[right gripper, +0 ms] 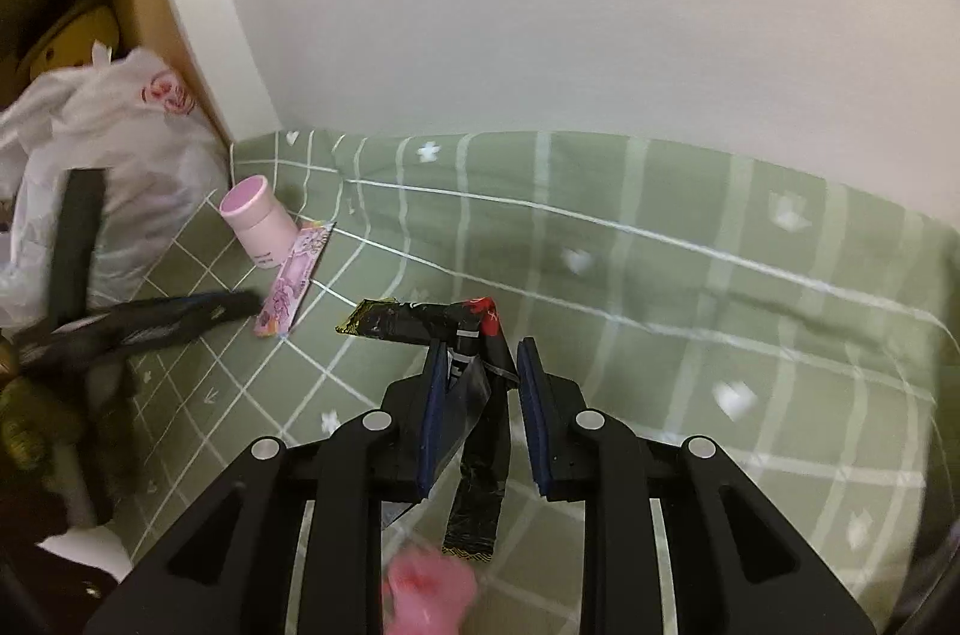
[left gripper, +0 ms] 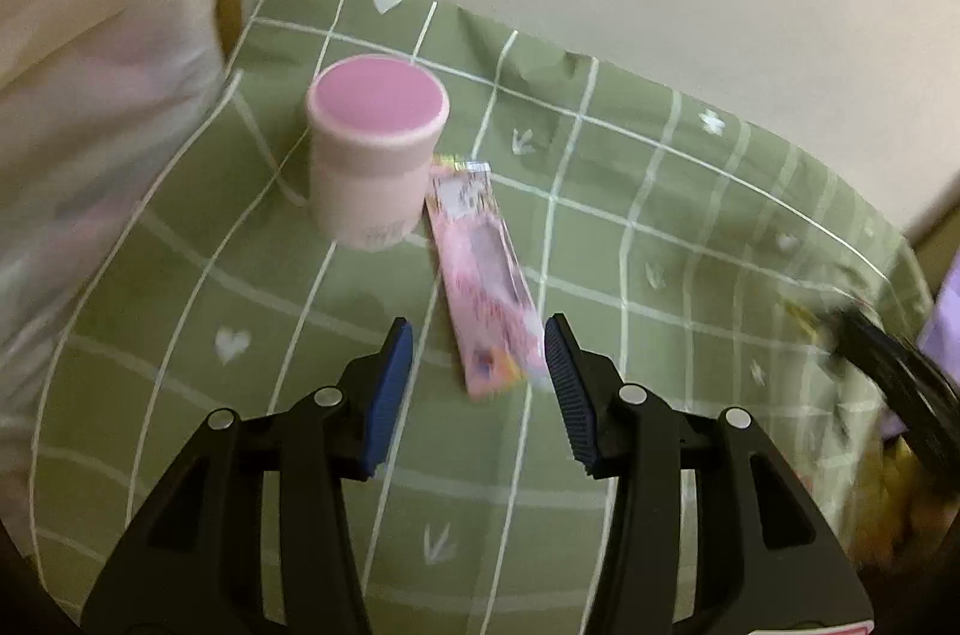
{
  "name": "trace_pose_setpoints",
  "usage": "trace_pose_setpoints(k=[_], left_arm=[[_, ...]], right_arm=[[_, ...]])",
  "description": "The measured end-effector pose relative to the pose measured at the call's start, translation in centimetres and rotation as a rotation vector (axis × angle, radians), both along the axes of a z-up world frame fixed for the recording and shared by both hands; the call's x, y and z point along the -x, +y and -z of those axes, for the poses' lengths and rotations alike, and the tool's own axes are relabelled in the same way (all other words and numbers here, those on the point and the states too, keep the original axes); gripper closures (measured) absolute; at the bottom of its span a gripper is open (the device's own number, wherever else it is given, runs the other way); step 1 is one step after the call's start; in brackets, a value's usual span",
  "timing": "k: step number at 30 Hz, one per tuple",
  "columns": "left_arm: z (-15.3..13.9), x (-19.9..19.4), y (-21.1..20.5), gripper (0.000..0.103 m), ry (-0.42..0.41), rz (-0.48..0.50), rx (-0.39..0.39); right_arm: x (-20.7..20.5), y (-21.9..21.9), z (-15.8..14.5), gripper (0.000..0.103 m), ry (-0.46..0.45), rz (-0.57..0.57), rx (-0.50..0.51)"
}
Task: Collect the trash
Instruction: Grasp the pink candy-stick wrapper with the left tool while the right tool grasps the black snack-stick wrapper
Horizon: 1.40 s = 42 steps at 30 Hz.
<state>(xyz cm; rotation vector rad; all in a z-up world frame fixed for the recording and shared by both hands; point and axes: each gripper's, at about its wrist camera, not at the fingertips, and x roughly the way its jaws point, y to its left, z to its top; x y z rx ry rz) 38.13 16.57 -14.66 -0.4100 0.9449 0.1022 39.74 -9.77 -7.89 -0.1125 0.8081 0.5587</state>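
Note:
A long pink wrapper [left gripper: 483, 272] lies flat on the green checked tablecloth [left gripper: 660, 215], its near end between the fingertips of my open left gripper [left gripper: 480, 347]. It also shows in the right wrist view [right gripper: 291, 278]. A folded black wrapper [right gripper: 474, 395] with a red end sits between the pads of my right gripper [right gripper: 483, 353]. The jaws stand partly open around it, with a gap on the right side. A crumpled pink scrap [right gripper: 429, 596] lies below the right gripper.
A pink lidded cup [left gripper: 375, 146] stands upright against the pink wrapper's far end; it also shows in the right wrist view [right gripper: 258, 224]. A white plastic bag [right gripper: 114, 179] sits at the table's left edge. A white wall [right gripper: 540, 5] bounds the far side.

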Motion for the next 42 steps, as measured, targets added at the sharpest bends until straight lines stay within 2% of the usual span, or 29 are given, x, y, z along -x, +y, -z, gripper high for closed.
trace_pose_setpoints(k=[4,9,10,11,14,15,16,20,22,25,26,27,29,32,36,37,39,42], left_arm=[[0.6,-2.9,-0.2,0.059,0.017,-0.058,0.027],[1.0,-5.0,-1.1,0.06,0.037,-0.077,-0.031],[1.0,-5.3,-1.3,0.062,0.039,-0.073,-0.037],[0.9,-5.4,-1.4,0.072,0.038,-0.07,-0.035],[0.6,-5.1,-1.8,0.08,0.031,-0.047,-0.025],[0.3,-4.8,-2.0,0.091,0.028,-0.031,-0.032],[0.2,-5.1,-2.8,0.094,0.03,-0.021,-0.042],[-0.9,-3.7,-4.0,0.096,0.008,0.028,-0.064],[-1.5,-2.9,-4.3,0.096,-0.01,0.048,-0.045],[-2.1,-2.1,-4.5,0.096,-0.039,0.073,0.024],[-2.1,-2.0,-4.5,0.091,-0.042,0.07,0.031],[-2.0,-2.3,-4.3,0.078,-0.044,0.065,0.041],[-1.7,-2.5,-4.2,0.062,-0.044,0.033,0.065],[-0.8,-3.1,-4.8,0.061,-0.034,0.015,0.046],[0.7,-4.0,-6.5,0.061,-0.024,0.024,-0.042],[1.0,-4.2,-6.9,0.063,-0.018,0.021,-0.052],[1.4,-4.7,-7.3,0.084,-0.006,0.016,-0.057],[1.6,-5.0,-7.7,0.093,-0.003,0.014,-0.063]], right_arm=[[1.8,-2.9,0.2,0.08,0.017,0.058,-0.01],[3.4,-5.1,0.5,0.08,0.034,0.103,-0.019],[3.7,-5.6,0.6,0.08,0.035,0.11,-0.019],[3.9,-6.0,0.7,0.08,0.034,0.117,-0.019],[4.4,-7.0,0.7,0.08,0.032,0.134,-0.026],[4.5,-7.1,0.7,0.08,0.031,0.138,-0.029],[4.6,-7.5,0.6,0.08,0.029,0.142,-0.036],[5.1,-7.8,0.5,0.08,0.024,0.141,-0.045],[5.3,-7.7,0.3,0.08,0.018,0.136,-0.045],[6.0,-7.5,0.0,0.08,0.006,0.126,-0.041],[6.2,-7.4,-0.1,0.08,0.004,0.125,-0.039],[6.4,-7.3,-0.1,0.08,0.003,0.124,-0.038],[7.0,-7.2,-0.3,0.08,-0.002,0.122,-0.034],[7.5,-7.2,-0.4,0.08,-0.007,0.123,-0.015],[8.2,-8.0,-0.4,0.08,-0.008,0.141,-0.005],[8.4,-8.3,-0.4,0.08,-0.007,0.149,-0.004],[8.5,-8.9,-0.3,0.08,-0.002,0.165,-0.002],[8.8,-9.8,-0.3,0.08,0.0,0.186,-0.005]])
